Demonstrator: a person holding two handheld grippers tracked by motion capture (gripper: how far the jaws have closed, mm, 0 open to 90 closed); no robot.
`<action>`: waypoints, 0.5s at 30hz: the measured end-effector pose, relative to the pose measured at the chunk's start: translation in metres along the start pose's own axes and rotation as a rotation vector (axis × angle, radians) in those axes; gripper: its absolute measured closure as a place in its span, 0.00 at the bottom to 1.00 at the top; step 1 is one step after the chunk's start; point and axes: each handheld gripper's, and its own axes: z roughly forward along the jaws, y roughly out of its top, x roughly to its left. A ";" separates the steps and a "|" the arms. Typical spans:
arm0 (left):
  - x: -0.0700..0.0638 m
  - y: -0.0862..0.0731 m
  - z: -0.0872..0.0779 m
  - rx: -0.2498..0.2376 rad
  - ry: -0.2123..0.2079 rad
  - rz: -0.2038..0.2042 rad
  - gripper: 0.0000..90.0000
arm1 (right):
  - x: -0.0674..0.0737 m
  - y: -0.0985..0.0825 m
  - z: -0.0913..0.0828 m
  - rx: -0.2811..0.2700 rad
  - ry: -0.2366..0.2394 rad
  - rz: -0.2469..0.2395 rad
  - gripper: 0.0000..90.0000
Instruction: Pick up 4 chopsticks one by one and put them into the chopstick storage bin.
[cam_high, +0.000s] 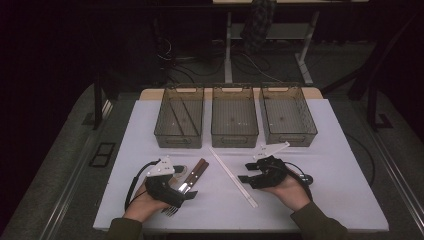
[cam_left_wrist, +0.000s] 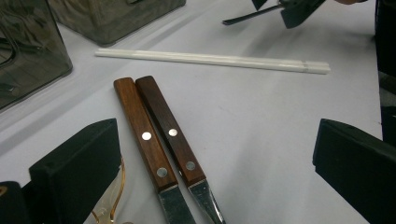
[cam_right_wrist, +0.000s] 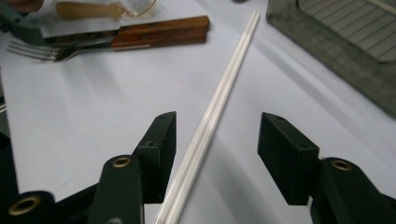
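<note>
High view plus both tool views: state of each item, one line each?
White chopsticks: paired, flat on the table, between the right tool's pads, not gripped.
Right tool: open, astride the chopsticks.
Left tool: open, over the wooden handles.
Wooden-handled cutlery: two pieces side by side, flat, untouched.
Left bin: holds thin sticks.
Middle bin: looks empty.
Right bin: looks empty.

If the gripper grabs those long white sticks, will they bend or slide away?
The white sticks look thin, straight and smooth, so they are probably stiff and light, but slippery. There are two lying side by side, so one might slip free or roll on the flat table. The right gripper is open around them, not yet squeezing.
</note>
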 end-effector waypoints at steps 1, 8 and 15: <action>0.000 0.000 0.000 0.001 0.000 0.001 0.00 | 0.001 -0.002 -0.001 0.003 0.002 -0.001 0.52; -0.001 0.001 0.001 0.004 0.002 0.004 0.00 | 0.011 -0.021 -0.006 0.029 0.008 -0.002 0.53; -0.001 0.001 0.000 0.003 0.004 0.006 0.00 | 0.018 -0.037 -0.009 0.053 0.007 -0.001 0.55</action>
